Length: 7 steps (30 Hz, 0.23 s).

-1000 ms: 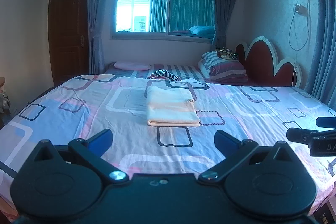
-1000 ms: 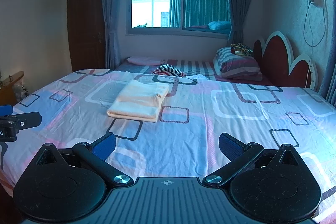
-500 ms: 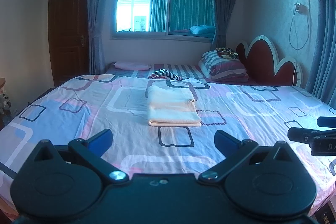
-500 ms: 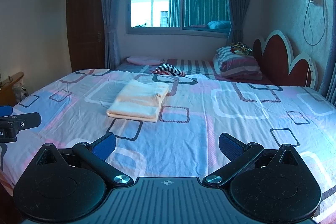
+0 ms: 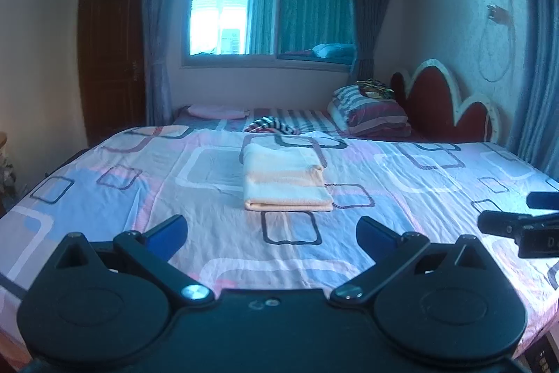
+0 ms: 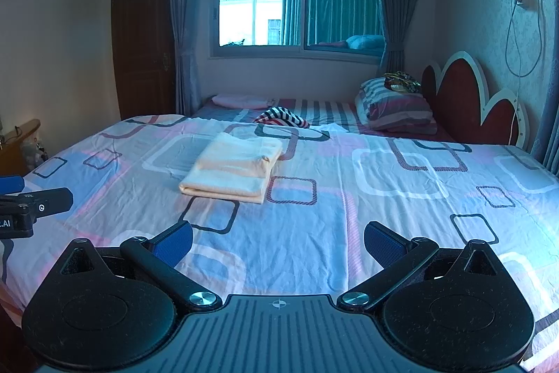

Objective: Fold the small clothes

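Cloth lies folded in the middle of the bed: a pale peach garment (image 5: 284, 179), doubled into a neat rectangle with its thick folded edge toward us and its layers stacked squarely. We judge it sits there because the middle of the patterned sheet (image 5: 401, 233) gives flat, open room on every side, so edges can be squared without hanging off.

We hold the left gripper (image 5: 270, 229) back from the garment, well apart from it, with its blue pads spread wide and nothing between them. The right gripper (image 6: 277, 240) hangs the same way, jaws parted and empty, off to the garment's right and also well clear. Each tool shows at the edge of the other's view, so we keep them side by side at the near edge of the bed, level with each other. That stance reads to us as a pause with both tools withdrawn so neither drags the stack out of shape.

Beyond the garment, a striped item (image 6: 283, 118) lies near the far edge of the sheet, with a pink one (image 6: 241, 100) behind it and striped pillows (image 6: 394, 109) by the headboard. Whether either is next to fold, we cannot tell. By our judgement this piece looks finished.
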Available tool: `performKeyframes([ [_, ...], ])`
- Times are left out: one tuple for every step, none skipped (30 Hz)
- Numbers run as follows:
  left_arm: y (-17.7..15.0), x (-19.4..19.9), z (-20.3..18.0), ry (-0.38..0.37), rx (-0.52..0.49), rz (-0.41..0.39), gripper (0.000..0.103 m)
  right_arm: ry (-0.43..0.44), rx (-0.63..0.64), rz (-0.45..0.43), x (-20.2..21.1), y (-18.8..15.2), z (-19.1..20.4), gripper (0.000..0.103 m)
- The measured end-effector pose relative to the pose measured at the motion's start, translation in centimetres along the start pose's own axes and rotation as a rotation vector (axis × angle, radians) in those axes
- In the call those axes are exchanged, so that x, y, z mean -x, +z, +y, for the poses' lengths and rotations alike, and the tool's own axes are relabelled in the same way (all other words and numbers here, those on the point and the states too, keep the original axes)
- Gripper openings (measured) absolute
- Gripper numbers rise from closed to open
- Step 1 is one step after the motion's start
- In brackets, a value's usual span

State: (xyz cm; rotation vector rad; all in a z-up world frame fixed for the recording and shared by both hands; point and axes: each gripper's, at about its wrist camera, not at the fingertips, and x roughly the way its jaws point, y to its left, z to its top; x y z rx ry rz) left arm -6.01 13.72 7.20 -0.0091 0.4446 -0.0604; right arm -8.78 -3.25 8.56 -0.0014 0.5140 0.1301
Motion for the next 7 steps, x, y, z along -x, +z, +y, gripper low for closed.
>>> performKeyframes([
  [0.02, -0.05, 0.02, -0.001, -0.006, 0.001, 0.102, 0.001, 0.001, -0.001, 0.05, -0.02, 0.0, 0.103],
  [0.04, -0.05, 0.06, -0.004, -0.008, 0.0, 0.102, 0.003, 0.003, -0.002, 0.07, -0.05, 0.0, 0.103],
  [0.05, -0.04, 0.13, -0.008, -0.007, -0.002, 0.102, 0.005, 0.005, -0.002, 0.1, -0.05, -0.08, 0.103],
  [0.05, -0.08, 0.17, -0.008, -0.007, -0.004, 0.102, 0.005, 0.006, -0.002, 0.11, -0.05, -0.09, 0.103],
  [0.06, -0.1, 0.2, -0.005, -0.008, -0.006, 0.102, 0.006, 0.006, -0.003, 0.19, -0.04, -0.13, 0.103],
  [0.04, -0.11, 0.24, -0.002, -0.009, -0.008, 0.102, 0.009, 0.004, -0.003, 0.23, -0.04, -0.17, 0.103],
  [0.05, -0.13, 0.25, -0.001, -0.008, -0.007, 0.102, 0.01, 0.004, -0.003, 0.26, -0.05, -0.19, 0.103],
])
